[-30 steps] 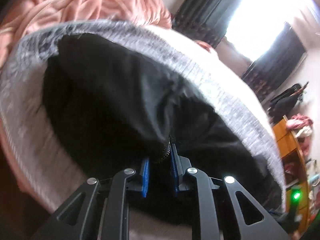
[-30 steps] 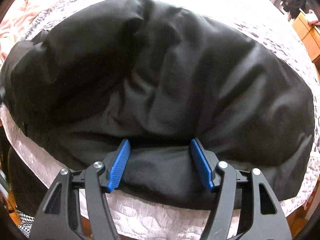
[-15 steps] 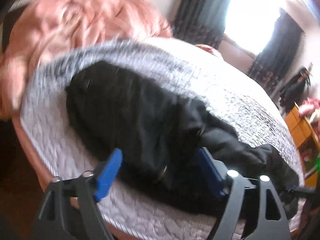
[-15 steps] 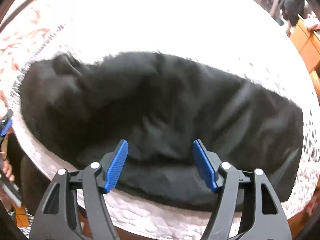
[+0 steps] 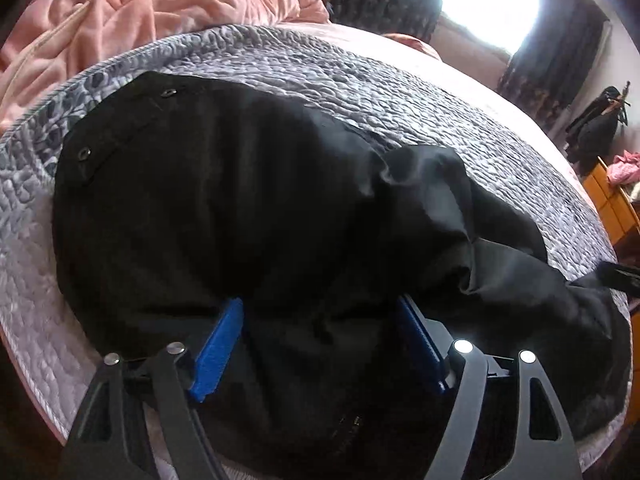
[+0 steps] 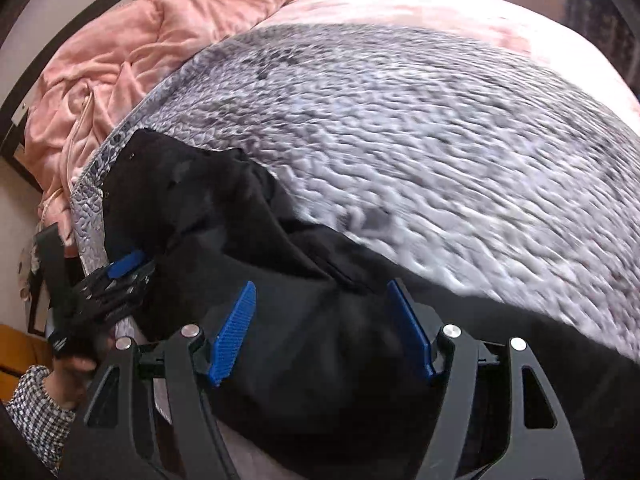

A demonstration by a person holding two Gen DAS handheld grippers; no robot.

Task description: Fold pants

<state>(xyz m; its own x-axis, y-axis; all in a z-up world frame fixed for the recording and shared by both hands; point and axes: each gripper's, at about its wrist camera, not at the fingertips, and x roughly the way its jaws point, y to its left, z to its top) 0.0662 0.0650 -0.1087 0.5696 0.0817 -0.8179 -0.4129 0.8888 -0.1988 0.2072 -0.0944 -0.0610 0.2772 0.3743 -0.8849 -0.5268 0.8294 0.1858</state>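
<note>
Left wrist view gives us the black pants [image 5: 256, 216] spread on the bed's grey quilt [image 5: 400, 92], near its front edge. Soft, light and limp, they will probably sag unless taken at the snap-studded waistband [image 5: 120, 128] or a hem. Our left hand-held gripper [image 5: 320, 344] is closing, cloth bunched between unpressed pads; the right hand-held gripper [image 6: 320, 328] gapes over fabric. We see no containers.
</note>
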